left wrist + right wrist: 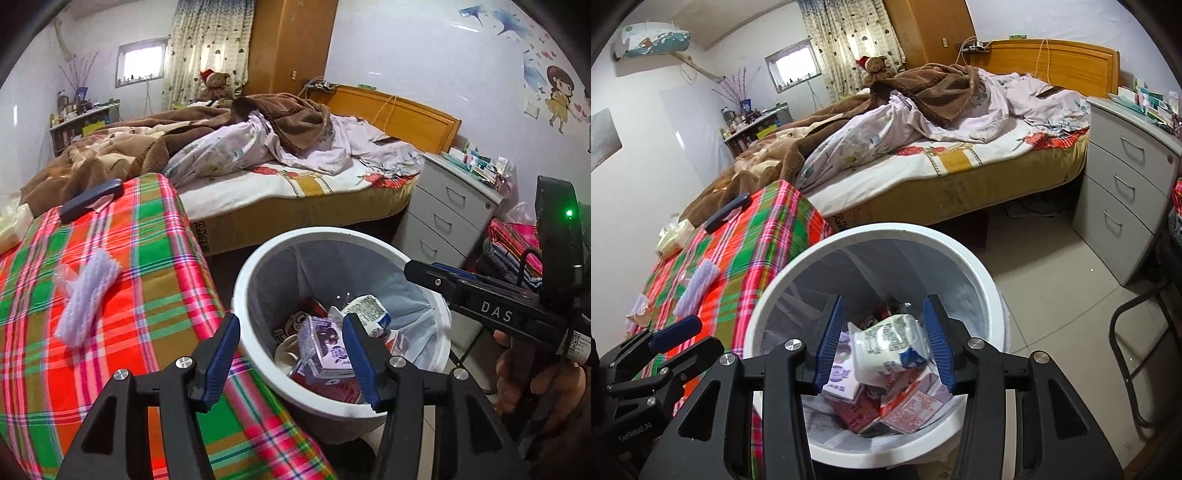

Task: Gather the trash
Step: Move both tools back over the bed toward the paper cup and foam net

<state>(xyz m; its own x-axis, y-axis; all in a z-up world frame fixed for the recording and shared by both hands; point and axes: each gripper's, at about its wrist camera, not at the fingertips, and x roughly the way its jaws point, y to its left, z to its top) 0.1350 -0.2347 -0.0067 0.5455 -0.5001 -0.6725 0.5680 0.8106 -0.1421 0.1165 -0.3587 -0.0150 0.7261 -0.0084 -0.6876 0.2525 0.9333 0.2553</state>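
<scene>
Left gripper [291, 354]: low centre of the left wrist view, over the near rim of the bin; its blue-padded fingers [221, 354] stand apart, pressing on nothing.
Right gripper [882, 343]: low centre of the right wrist view, over the mouth of the bin; fingers apart, nothing clamped. It also shows at the right edge of the left view, with a hand [535, 373] under it.
Bin [975, 273]: white, round, with a thin liner, on the tiled floor just beside the cloth-covered surface; it fills the lower middle of both views.
Purple carton [325, 347]: inside the bin, seen between the left fingers but free of them; whether it rests or falls I cannot tell.
White packet [886, 347]: crumpled, printed, blue at one corner, on top of the heap and seen between the right fingers, which do not touch it.
Red cartons [905, 406]: lower in the bin, under the packet.
Plaid cloth [155, 266]: red, green and pink, left of the bin.
Foam wrap [86, 299]: pale ribbed sleeve lying on the cloth, left part of the left view.
Tissue pack [674, 236]: far end of the cloth.
Dark flat case [90, 199]: upper left on the cloth.
Bed [960, 155]: unmade, behind the bin.
Drawer unit [1126, 184]: grey, right side.
</scene>
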